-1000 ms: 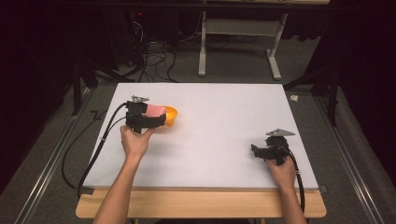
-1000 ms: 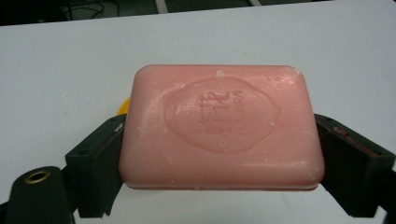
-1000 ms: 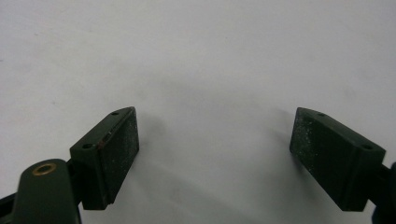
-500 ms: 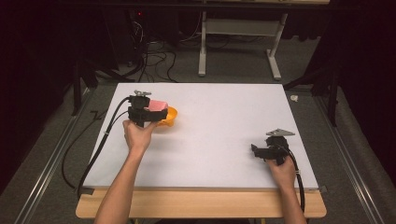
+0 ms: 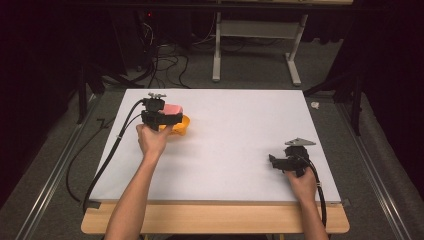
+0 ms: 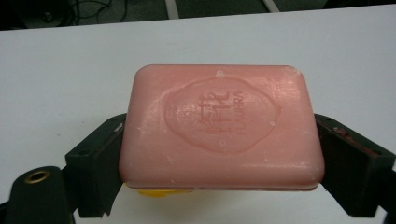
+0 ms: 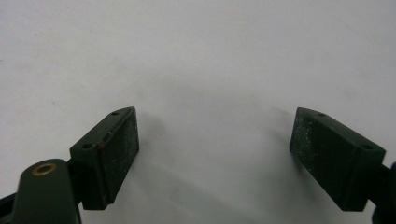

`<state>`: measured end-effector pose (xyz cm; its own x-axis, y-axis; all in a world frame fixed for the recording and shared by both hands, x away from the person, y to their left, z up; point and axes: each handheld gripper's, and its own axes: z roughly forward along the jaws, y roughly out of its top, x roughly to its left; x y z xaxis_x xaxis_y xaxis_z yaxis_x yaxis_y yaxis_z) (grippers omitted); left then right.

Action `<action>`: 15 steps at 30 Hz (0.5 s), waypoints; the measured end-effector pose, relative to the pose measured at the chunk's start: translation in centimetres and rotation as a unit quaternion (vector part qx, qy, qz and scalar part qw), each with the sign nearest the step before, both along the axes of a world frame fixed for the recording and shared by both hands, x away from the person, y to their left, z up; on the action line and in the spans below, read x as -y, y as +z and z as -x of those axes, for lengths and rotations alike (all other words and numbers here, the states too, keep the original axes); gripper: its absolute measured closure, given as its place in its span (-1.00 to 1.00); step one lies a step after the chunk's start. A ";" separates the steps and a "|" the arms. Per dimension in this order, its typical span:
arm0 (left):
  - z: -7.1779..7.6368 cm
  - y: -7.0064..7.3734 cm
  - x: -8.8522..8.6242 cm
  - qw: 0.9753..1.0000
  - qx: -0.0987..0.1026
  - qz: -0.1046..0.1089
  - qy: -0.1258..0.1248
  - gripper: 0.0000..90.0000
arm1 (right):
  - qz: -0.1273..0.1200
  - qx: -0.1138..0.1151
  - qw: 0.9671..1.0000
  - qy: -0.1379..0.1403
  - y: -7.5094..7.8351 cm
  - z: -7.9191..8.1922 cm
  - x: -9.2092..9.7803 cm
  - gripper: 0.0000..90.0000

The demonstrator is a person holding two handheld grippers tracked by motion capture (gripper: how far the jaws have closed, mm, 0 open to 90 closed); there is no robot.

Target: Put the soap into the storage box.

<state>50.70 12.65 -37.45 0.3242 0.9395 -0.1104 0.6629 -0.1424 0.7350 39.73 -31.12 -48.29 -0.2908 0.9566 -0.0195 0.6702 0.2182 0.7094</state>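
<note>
Gripping pink soap [image 6: 222, 126], left tongs [image 5: 161, 116] near table's [image 5: 240, 130] left edge; right tongs [image 7: 215, 154] wide, w/ room around.

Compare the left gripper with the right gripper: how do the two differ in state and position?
The left gripper is shut on the pink rectangular soap bar; the right gripper is open with nothing between its jaws. The left gripper sits at the white table's far left, above a yellow dish; the right gripper sits near right. Both have black jaws.
</note>
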 end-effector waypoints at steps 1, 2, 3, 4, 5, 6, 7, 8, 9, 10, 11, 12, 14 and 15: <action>-0.1 -0.1 0.0 1.000 -0.002 0.001 0.000 -0.70 | 0.000 0.000 1.000 0.000 0.0 0.0 0.0 -0.64; -0.2 -0.2 0.0 1.000 -0.003 0.000 0.001 -0.70 | 0.000 0.000 1.000 0.000 0.0 0.0 0.0 -0.64; -0.3 -0.2 0.0 1.000 -0.003 -0.001 0.002 -0.70 | 0.000 0.000 1.000 0.000 0.0 0.0 0.0 -0.64; -0.4 -0.3 0.0 1.000 -0.005 -0.001 0.004 -0.70 | 0.000 0.000 1.000 0.000 0.0 0.0 0.0 -0.64; -0.5 -0.4 0.0 1.000 -0.007 -0.002 0.004 -0.70 | 0.000 0.000 1.000 0.000 0.0 0.0 0.0 -0.64; -0.6 -0.5 0.0 1.000 -0.008 -0.004 0.005 -0.70 | 0.000 0.000 1.000 0.000 0.0 0.0 0.0 -0.64; -0.8 -0.7 0.1 1.000 -0.010 -0.006 0.009 -0.70 | 0.000 0.000 1.000 0.000 0.0 0.0 0.0 -0.64; -0.8 -0.7 0.1 1.000 -0.010 -0.006 0.009 -0.70 | 0.000 0.000 1.000 0.000 0.0 0.0 0.0 -0.64; -0.9 -0.8 0.1 1.000 -0.012 -0.007 0.010 -0.70 | 0.000 0.000 1.000 0.000 0.0 0.0 0.0 -0.64; -1.0 -0.9 0.1 1.000 -0.013 -0.007 0.011 -0.70 | 0.001 0.000 1.000 0.000 0.0 0.0 0.0 -0.64; -1.1 -1.1 0.2 1.000 -0.015 -0.008 0.012 -0.70 | 0.001 0.000 1.000 0.000 0.0 0.0 0.0 -0.64; -1.2 -1.2 0.2 1.000 -0.017 -0.008 0.013 -0.70 | 0.001 0.000 1.000 0.000 0.0 0.0 0.0 -0.64; -1.4 -1.5 0.2 1.000 -0.020 -0.008 0.016 -0.70 | 0.000 0.000 1.000 0.000 0.0 0.0 0.0 -0.64; -1.5 -1.7 0.2 1.000 -0.022 -0.008 0.017 -0.70 | 0.001 0.000 1.000 0.000 0.0 0.0 0.0 -0.64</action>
